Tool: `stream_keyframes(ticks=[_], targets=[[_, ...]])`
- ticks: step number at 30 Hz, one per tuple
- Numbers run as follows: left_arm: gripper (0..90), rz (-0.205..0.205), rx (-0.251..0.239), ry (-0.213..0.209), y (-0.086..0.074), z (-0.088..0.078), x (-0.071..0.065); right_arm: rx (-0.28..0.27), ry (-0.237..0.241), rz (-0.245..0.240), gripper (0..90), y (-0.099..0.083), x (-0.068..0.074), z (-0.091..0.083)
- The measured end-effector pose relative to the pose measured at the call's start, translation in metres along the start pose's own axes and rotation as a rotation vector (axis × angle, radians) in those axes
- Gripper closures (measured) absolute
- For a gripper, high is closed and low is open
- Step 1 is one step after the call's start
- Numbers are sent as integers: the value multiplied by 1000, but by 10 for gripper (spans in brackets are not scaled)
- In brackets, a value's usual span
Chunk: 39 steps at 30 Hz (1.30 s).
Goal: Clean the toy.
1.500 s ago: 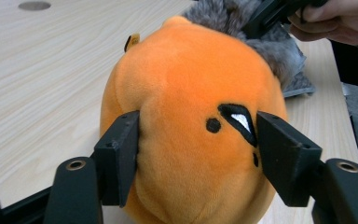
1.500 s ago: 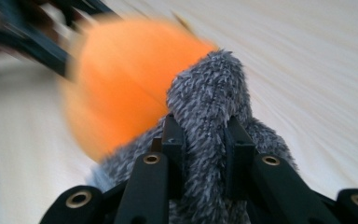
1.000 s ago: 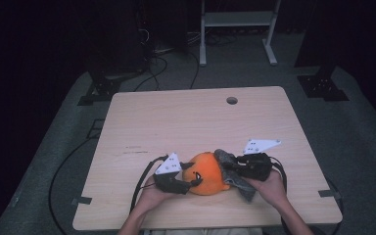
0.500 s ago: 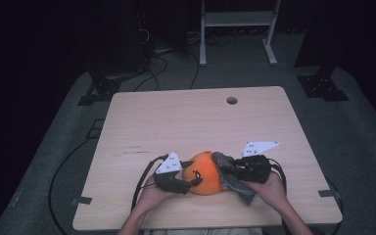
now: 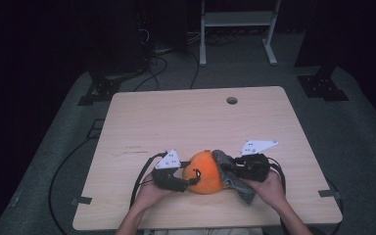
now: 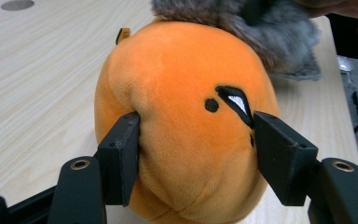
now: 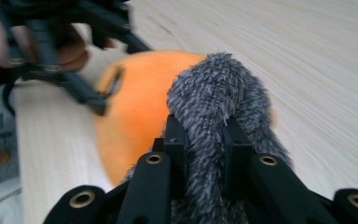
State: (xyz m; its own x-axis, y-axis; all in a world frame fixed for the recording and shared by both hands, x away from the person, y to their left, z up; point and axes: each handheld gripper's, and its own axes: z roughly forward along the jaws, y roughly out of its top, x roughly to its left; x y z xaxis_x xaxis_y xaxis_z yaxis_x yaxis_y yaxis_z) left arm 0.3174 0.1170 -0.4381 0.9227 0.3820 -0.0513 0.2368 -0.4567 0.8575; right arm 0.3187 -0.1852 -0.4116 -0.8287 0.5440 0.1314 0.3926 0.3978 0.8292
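- Steadying the orange plush [image 6: 186,121], the left gripper [image 6: 193,161] has just been opening, its jaws still pinching it.
- Right gripper [image 7: 204,140] clamps the grey furry cloth [image 7: 214,93], seemingly peeling it away.

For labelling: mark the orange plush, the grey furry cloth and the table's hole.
orange plush [image 6: 182,116], left gripper view, its front.
grey furry cloth [image 7: 214,93], right gripper view, bunched top.
table's hole [image 5: 232,100], high view, its centre.

The table [image 5: 176,122] is evenly lit against dark surroundings; the right gripper view is blurred leftward.
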Motion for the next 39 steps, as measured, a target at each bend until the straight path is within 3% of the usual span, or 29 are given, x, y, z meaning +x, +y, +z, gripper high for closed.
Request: stream_keyframes(ticks=[2,3,7,10,14,15,16,20,22,27,29,33,34,38,39], targets=[[236,-30,-4,8,0,0,3,14,-14,18,759,-5,-6,-3],[236,-34,-4,-1,-1,1,3,18,-5,22,759,-7,-7,-4],[336,33,-6,0,2,6,-4,-11,24,-11,758,2,3,-5],[334,67,4,2,3,5,-8,-48,7,-34,758,10,6,-5],[118,-8,-1,17,1,5,-1,-16,7,-1,759,0,0,-1],[80,-48,27,-3,1,8,2,-11,15,1,759,-3,-1,-1],[87,-63,42,-32,-1,11,4,-9,26,2,759,-3,0,-3],[261,42,21,10,1,9,-5,-27,43,-36,754,5,11,-4],[331,71,11,27,2,6,-8,-34,25,-55,755,9,15,-3],[340,113,0,43,7,5,-15,-20,-15,-10,756,-2,-1,-12],[349,149,1,53,9,7,-21,-15,-46,-24,755,-4,0,-17],[358,215,23,71,12,12,-33,-56,-12,-83,753,6,14,-19],[351,217,21,77,11,11,-34,-60,-8,-95,751,7,16,-17],[186,131,-12,52,8,11,-28,-42,2,-60,755,-1,8,-15],[186,124,-23,43,8,11,-27,-35,2,-56,755,-3,7,-16]])
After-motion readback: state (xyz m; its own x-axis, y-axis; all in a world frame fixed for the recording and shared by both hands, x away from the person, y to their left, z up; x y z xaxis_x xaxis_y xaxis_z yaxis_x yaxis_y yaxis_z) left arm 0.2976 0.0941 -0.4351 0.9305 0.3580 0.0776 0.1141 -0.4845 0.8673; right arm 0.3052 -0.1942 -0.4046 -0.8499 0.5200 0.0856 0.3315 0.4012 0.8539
